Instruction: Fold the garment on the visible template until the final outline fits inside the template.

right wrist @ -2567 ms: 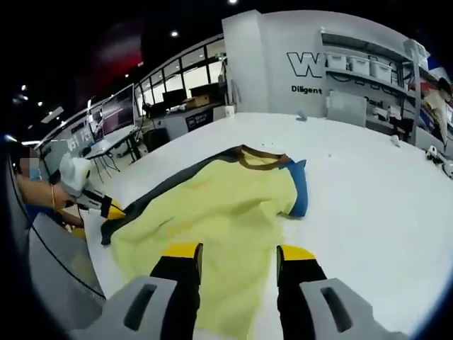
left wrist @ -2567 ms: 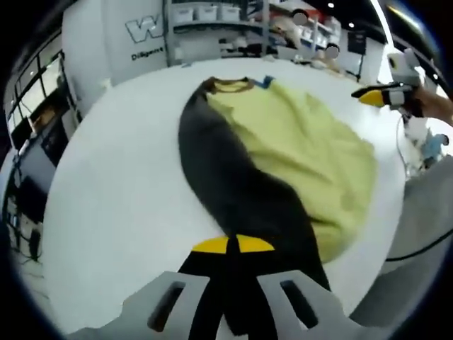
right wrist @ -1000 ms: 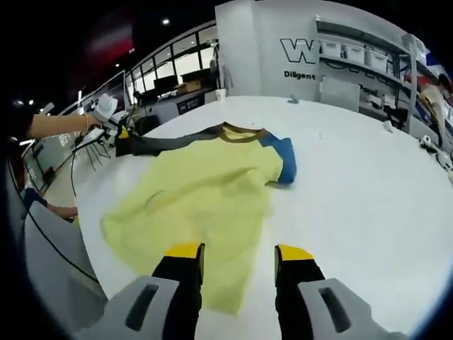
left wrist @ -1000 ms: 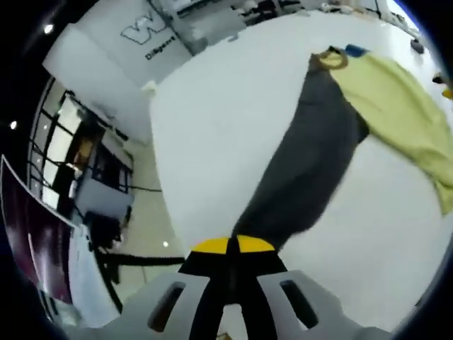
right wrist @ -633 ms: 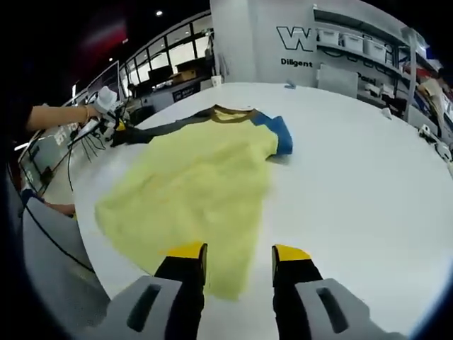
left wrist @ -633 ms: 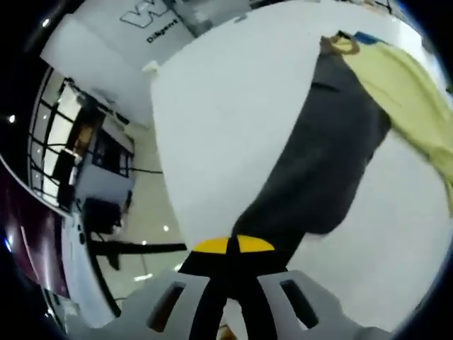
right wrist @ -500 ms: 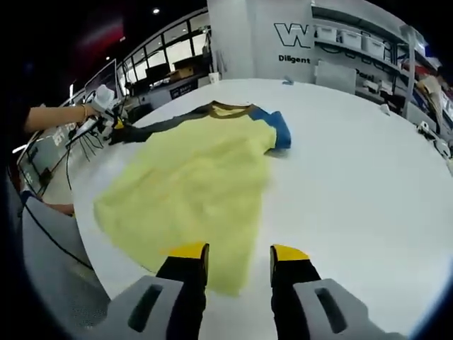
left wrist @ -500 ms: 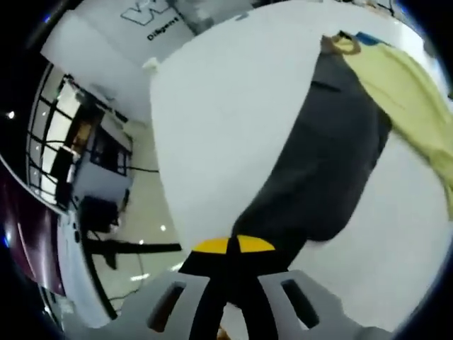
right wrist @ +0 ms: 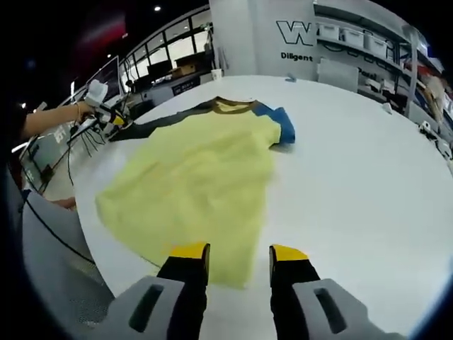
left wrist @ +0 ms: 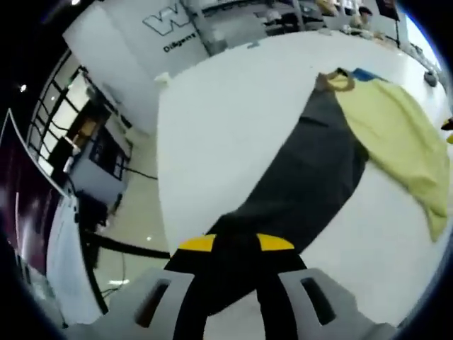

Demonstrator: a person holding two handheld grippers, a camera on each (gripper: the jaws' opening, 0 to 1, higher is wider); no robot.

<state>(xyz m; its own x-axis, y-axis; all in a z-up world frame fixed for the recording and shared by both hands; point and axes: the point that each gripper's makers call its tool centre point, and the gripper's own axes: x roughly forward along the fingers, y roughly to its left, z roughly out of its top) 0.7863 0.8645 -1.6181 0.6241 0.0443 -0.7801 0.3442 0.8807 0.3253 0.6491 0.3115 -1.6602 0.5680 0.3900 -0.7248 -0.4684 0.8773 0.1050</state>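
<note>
White round table under both views, shelving and a lettered wall behind. Left gripper, jaws slightly parted, with the dark grey sleeve of the garment running in between them; whether clamped, cannot tell. Stretches forward toward the brown collar. Right gripper with jaws apart, holding nothing, just short of the yellow hem; blue sleeve beyond, ahead.
</note>
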